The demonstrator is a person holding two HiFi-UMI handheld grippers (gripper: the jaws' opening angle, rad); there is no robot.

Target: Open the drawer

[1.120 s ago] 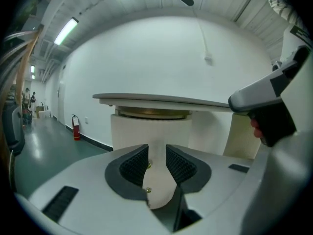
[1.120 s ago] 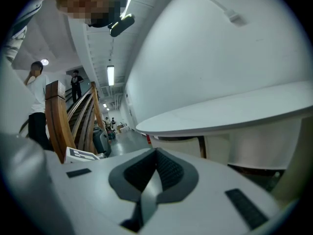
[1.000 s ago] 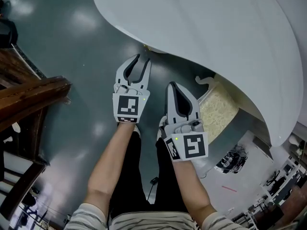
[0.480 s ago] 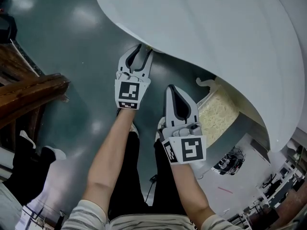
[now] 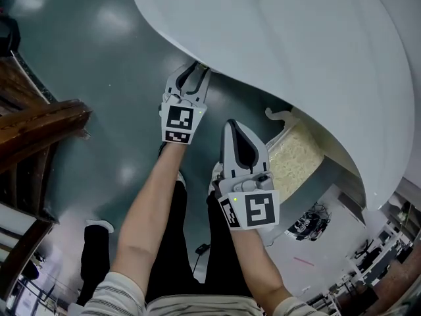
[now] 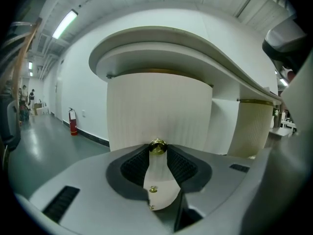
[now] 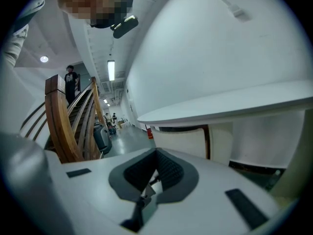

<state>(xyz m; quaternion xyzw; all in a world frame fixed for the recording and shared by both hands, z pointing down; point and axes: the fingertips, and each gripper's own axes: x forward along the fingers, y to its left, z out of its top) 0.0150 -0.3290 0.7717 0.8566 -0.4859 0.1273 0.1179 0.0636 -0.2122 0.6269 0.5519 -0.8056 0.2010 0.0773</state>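
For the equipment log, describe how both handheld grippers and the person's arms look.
Both the left gripper and right gripper are light grey shells with tapering jaws lined in dark ribbed pads. Each carries a cube printed with black-and-white square markers; a green light glows on the right one. The person wears short striped sleeves. The left jaws are closing, a gold knob between them.

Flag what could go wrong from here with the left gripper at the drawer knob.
1. The left gripper is closing its jaws with the small brass knob only at their very tips, so the grip may slip off when pulled.
2. The gripper sits right under the tabletop edge, and any lift could bump it.
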